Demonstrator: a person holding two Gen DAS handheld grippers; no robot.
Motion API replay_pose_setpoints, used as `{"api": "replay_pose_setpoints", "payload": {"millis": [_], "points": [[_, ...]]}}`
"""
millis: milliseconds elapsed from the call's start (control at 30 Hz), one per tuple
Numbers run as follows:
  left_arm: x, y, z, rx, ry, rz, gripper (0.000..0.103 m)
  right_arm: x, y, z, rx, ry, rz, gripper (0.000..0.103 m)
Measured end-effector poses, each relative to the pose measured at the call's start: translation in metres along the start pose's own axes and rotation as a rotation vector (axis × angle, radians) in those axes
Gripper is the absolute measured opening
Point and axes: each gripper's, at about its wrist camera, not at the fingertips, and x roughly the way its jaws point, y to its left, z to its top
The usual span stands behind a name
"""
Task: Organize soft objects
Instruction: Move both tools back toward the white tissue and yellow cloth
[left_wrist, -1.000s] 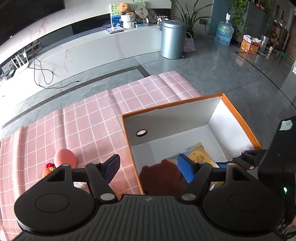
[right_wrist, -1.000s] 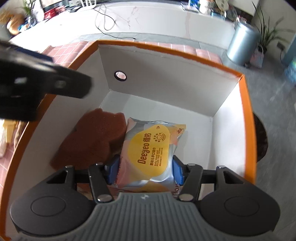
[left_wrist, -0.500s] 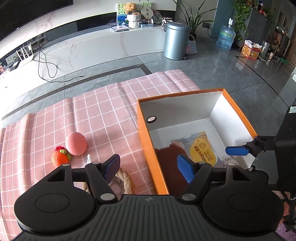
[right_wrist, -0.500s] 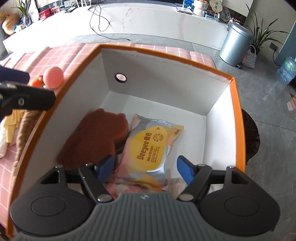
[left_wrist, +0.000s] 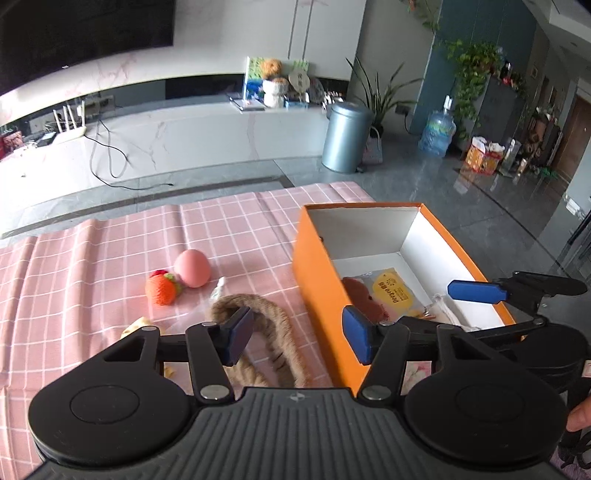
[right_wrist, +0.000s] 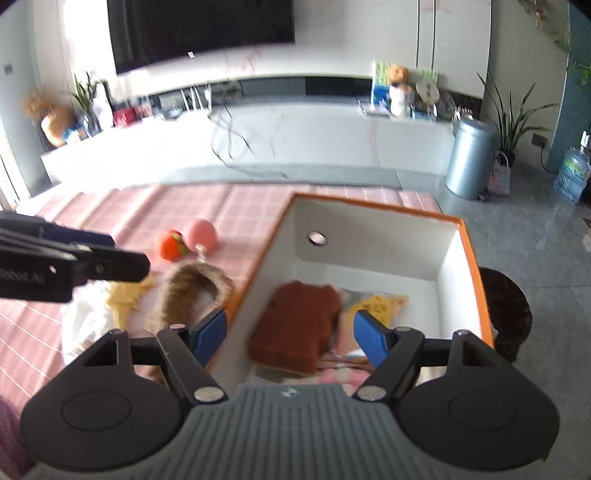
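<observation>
— How is the left gripper (left_wrist: 295, 334) held?
— It is pointed forward and downward, its blue pads (left_wrist: 356, 339) set apart; the jaws have just been closing, and nothing is pressed between them.
— And the right gripper (right_wrist: 291, 334)?
— It is likewise tilted down, its jaws parted and having just been opening, with nothing gripped. A fingertip (left_wrist: 580, 419) is glimpsed at the edge of the left wrist view.

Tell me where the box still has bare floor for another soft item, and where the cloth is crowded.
In the box, bare floor lies along the back wall and right wall, beyond the brown toy and yellow packet. On the cloth, items crowd beside the box: rope, strawberry, pink ball. The far cloth strip is free.
</observation>
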Motion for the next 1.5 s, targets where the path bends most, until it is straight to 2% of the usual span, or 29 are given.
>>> {"api": "replay_pose_setpoints", "payload": {"millis": [133, 233, 367, 433, 533, 600, 667, 700, 833, 933, 1033, 1167, 1267, 1400, 1500], "points": [[-0.022, 0.022, -0.030, -0.067, -0.053, 0.030, 0.063, -0.020, 0.037, -0.016, -0.017, -0.094, 0.039, 0.075], [-0.034, 0.042, -0.058, -0.134, -0.080, 0.080, 0.062, -0.025, 0.061, -0.028, -0.015, -0.126, 0.092, 0.075], [-0.042, 0.069, -0.096, -0.234, -0.094, 0.116, 0.062, -0.025, 0.097, -0.046, -0.080, -0.165, 0.109, 0.075], [-0.042, 0.081, -0.110, -0.273, -0.098, 0.145, 0.062, -0.018, 0.112, -0.055, -0.101, -0.169, 0.107, 0.075], [-0.037, 0.095, -0.124, -0.302, -0.076, 0.188, 0.063, -0.003, 0.128, -0.065, -0.126, -0.128, 0.098, 0.072], [-0.033, 0.103, -0.127, -0.321, -0.061, 0.213, 0.067, 0.008, 0.136, -0.069, -0.149, -0.093, 0.107, 0.069], [-0.031, 0.110, -0.128, -0.339, -0.059, 0.232, 0.081, 0.019, 0.141, -0.071, -0.166, -0.071, 0.107, 0.066], [-0.029, 0.116, -0.129, -0.353, -0.054, 0.241, 0.084, 0.025, 0.144, -0.070, -0.176, -0.061, 0.106, 0.065], [-0.014, 0.137, -0.128, -0.432, -0.023, 0.256, 0.087, 0.055, 0.156, -0.060, -0.208, -0.026, 0.110, 0.056], [0.003, 0.148, -0.120, -0.466, -0.003, 0.260, 0.088, 0.082, 0.166, -0.051, -0.226, 0.005, 0.112, 0.056], [0.023, 0.159, -0.114, -0.466, 0.025, 0.310, 0.088, 0.108, 0.176, -0.043, -0.228, 0.028, 0.119, 0.055], [0.041, 0.176, -0.114, -0.491, 0.060, 0.335, 0.082, 0.135, 0.186, -0.037, -0.227, 0.059, 0.140, 0.054], [0.047, 0.179, -0.120, -0.506, 0.071, 0.316, 0.078, 0.150, 0.194, -0.037, -0.231, 0.081, 0.154, 0.050], [0.051, 0.178, -0.122, -0.494, 0.058, 0.290, 0.074, 0.164, 0.201, -0.043, -0.243, 0.117, 0.174, 0.038], [0.052, 0.172, -0.121, -0.465, 0.043, 0.294, 0.062, 0.168, 0.203, -0.048, -0.245, 0.130, 0.191, 0.031]]}}
